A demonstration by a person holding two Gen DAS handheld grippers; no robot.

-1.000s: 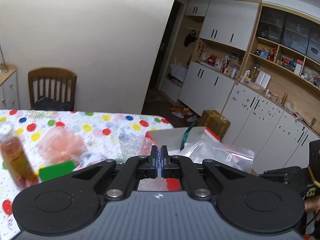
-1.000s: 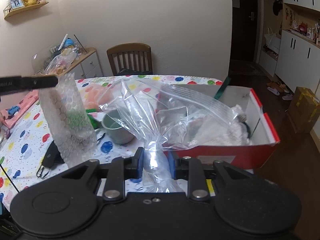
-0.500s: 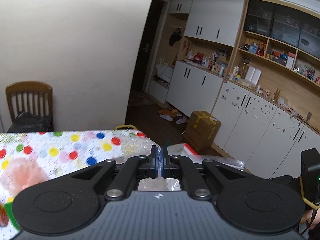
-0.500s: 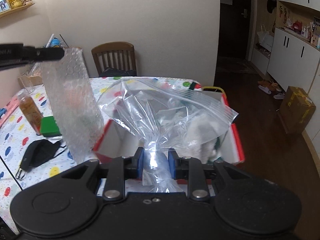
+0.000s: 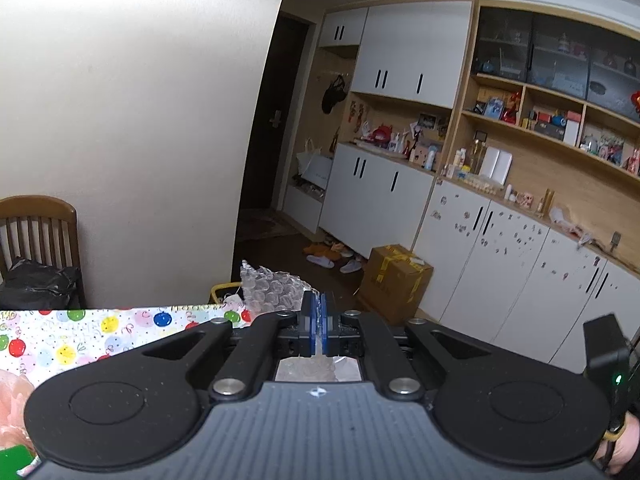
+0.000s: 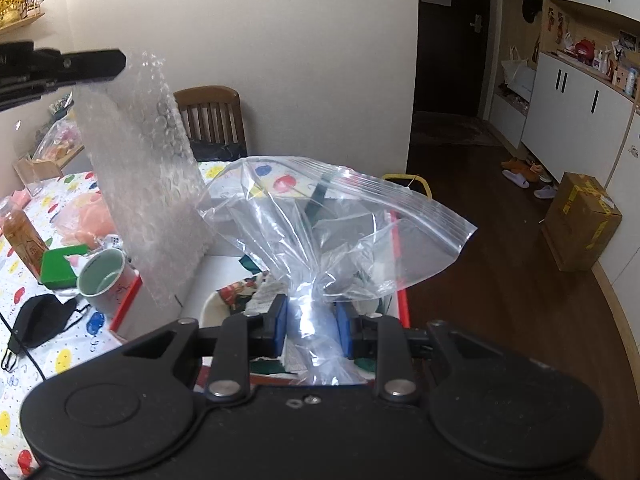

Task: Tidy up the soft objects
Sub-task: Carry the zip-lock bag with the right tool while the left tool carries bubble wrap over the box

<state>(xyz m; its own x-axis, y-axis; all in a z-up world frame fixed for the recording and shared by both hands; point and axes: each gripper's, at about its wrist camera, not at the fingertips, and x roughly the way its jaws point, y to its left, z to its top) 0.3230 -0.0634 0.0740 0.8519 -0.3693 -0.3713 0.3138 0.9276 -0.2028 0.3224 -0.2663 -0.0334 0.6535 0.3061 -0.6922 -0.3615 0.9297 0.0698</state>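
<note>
Gripping: left tool [image 5: 319, 322] bubble wrap [image 6: 144, 184]; right tool [image 6: 311, 330] zip bag [image 6: 332, 224]; box [image 6: 402, 304] cloths

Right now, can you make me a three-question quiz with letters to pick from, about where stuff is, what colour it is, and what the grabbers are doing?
1. Where does the mug stand?
A. on the dotted tablecloth, beside the red-edged box
B. on the wooden chair
C. on the floor

2. What colour is the face mask lying on the tablecloth?
A. white
B. black
C. yellow

3. What is the right gripper doing?
A. hanging open with nothing in it
B. squeezing the mug
C. pinching the neck of the clear zip bag

Answers:
1. A, the mug sits on the cloth by the box's red edge.
2. B, the mask is black.
3. C, bunched plastic runs between its blue pads, while the left gripper holds the bubble wrap.
</note>
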